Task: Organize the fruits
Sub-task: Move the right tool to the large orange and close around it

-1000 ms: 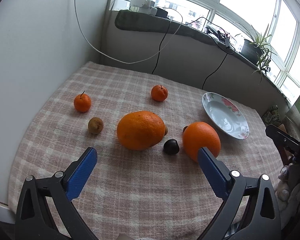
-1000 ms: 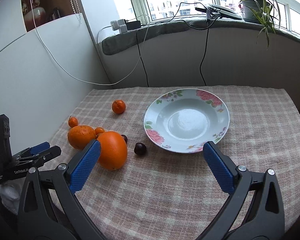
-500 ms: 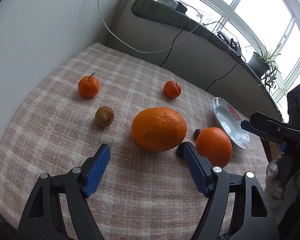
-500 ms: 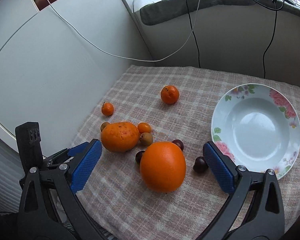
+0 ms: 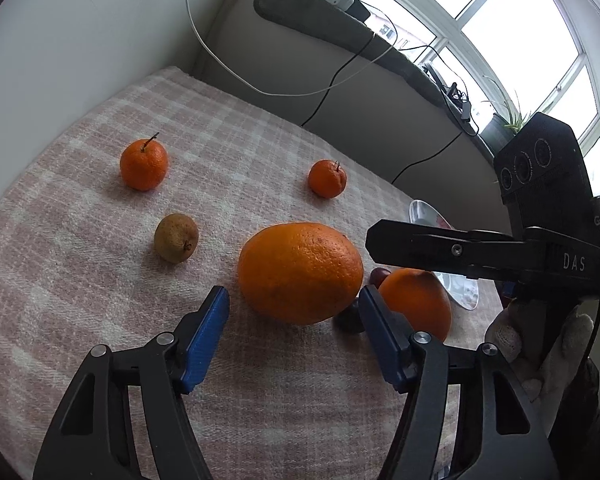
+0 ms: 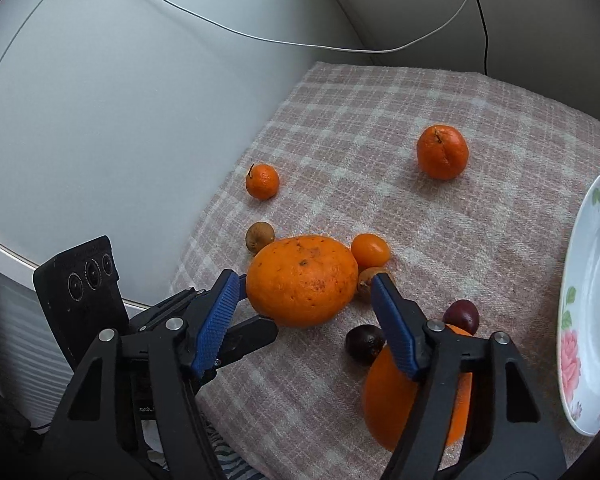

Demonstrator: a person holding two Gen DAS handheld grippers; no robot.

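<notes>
the table (image 5: 100,320), under a pink checked cloth (image 6: 440,240), stands in a corner with a pale wall along its left edge and a low wall under windows along its far edge. the plate (image 6: 580,320), white with flowers on the rim, lies at the right edge and has nothing in it that shows.

the left gripper (image 5: 294,328) points down at the big orange (image 5: 300,272) near the front edge. its blue pads (image 5: 206,340) stand on either side of the orange's near face, apart from the peel, and the jaws are closing. the right gripper (image 6: 304,312) comes at the same orange from the other side; its jaws are closing too, with the orange just past its tips and no contact that can be seen. a gloved hand (image 5: 540,352) holds its grip.

a second orange (image 6: 400,400) lies right of the first, partly behind the right gripper's finger. two mandarins sit further back: one (image 5: 144,164) toward the left edge, one (image 5: 327,179) toward the far edge. a brownish fruit (image 5: 176,237) lies left of the big orange. close behind the big orange are a kumquat (image 6: 370,249) and another small brown fruit (image 6: 366,280). two dark fruits (image 6: 364,344) lie between the oranges.
</notes>
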